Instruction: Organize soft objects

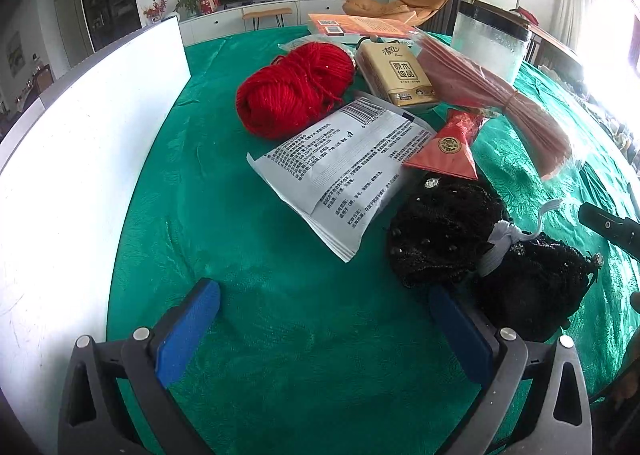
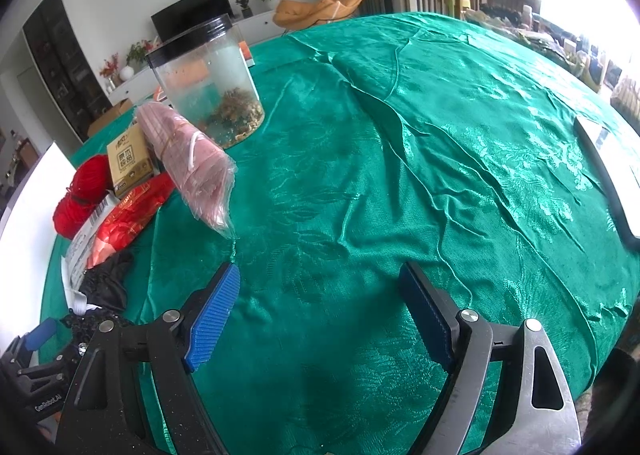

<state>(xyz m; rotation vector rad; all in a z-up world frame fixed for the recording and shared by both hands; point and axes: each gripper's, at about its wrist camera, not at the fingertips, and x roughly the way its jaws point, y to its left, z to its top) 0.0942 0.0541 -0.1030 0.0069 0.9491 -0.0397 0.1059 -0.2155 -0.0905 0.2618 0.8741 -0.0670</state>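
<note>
The black lace bundle (image 1: 448, 231), tied at its middle with a grey elastic band (image 1: 500, 245), lies on the green tablecloth (image 1: 280, 335) at the near end of the heap, and its nearer lobe is partly hidden behind the right-hand finger of the left gripper (image 1: 324, 329); whether that finger touches the lace I cannot tell. Just beyond the bundle lie a white printed packet (image 1: 340, 171) and a red pouch (image 1: 444, 153), further off a ball of red yarn (image 1: 292, 89) and a brown tissue pack (image 1: 398, 73), with a wrapped sheaf of pink strips (image 1: 492, 95) running back toward a clear jar (image 1: 490, 45) whose contents are murky. A white board (image 1: 80, 159) stands left of the bundle, cut off by the edge. The left gripper's jaws stand wide apart over bare cloth, holding nothing, the bundle just off to their right. The right gripper (image 2: 320, 315) is spread just as wide over wrinkled cloth well right of the bundle, empty too; from its camera the lace shows only as a dark scrap at the lower left
</note>
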